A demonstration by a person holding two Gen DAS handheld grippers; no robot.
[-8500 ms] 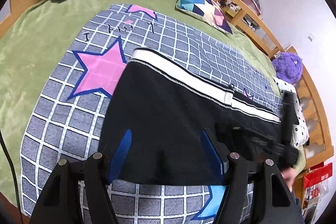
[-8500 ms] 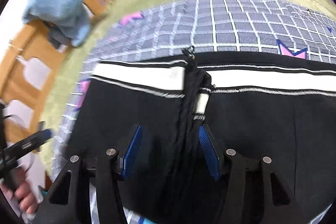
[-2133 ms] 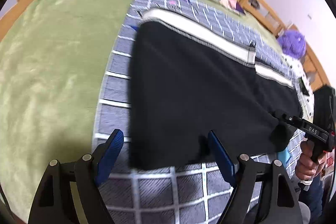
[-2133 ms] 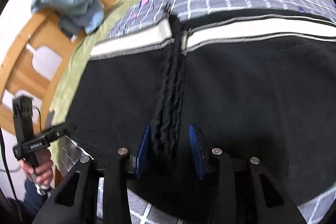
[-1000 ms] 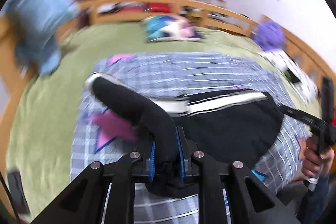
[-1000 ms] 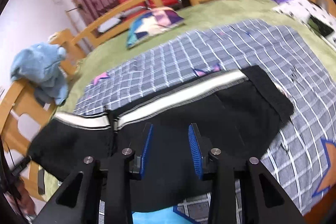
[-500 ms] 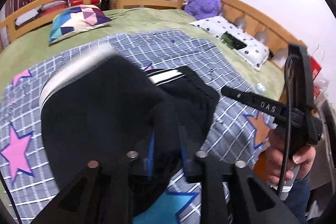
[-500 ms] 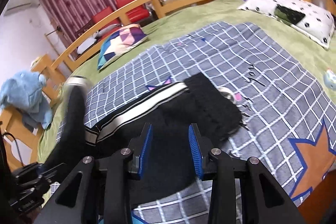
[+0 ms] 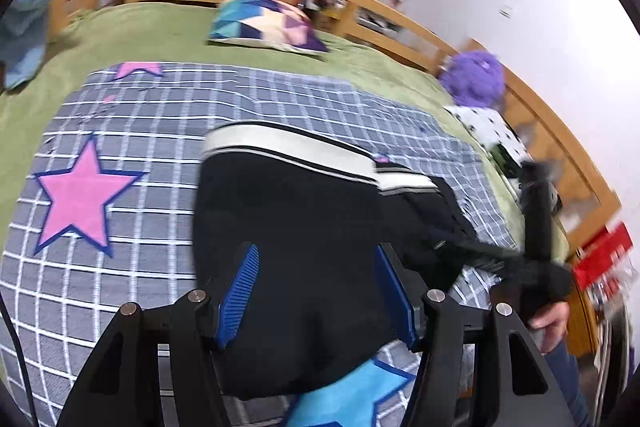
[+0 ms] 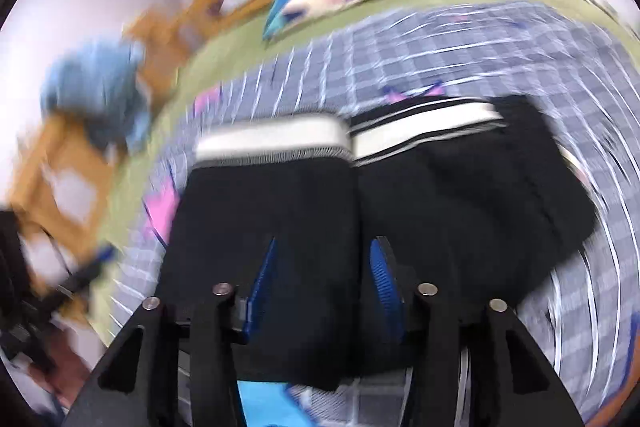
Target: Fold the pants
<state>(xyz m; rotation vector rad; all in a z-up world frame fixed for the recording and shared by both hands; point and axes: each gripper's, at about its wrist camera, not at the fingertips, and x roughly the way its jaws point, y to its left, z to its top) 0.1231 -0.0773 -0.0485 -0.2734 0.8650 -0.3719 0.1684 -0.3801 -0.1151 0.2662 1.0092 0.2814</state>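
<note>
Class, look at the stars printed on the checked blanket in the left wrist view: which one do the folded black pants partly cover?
The light blue star at the bottom edge: the pants overlap its top. The large pink star lies fully uncovered.

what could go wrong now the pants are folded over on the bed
1. The left gripper, jaws just opening, sits low over the black pants with the white waistband stripe; pulling away could snag the fabric and undo the fold.
2. The folded layer covers only part of the layer below, so another fold may come out uneven.
3. The right gripper, also opening, might drag its side.
</note>
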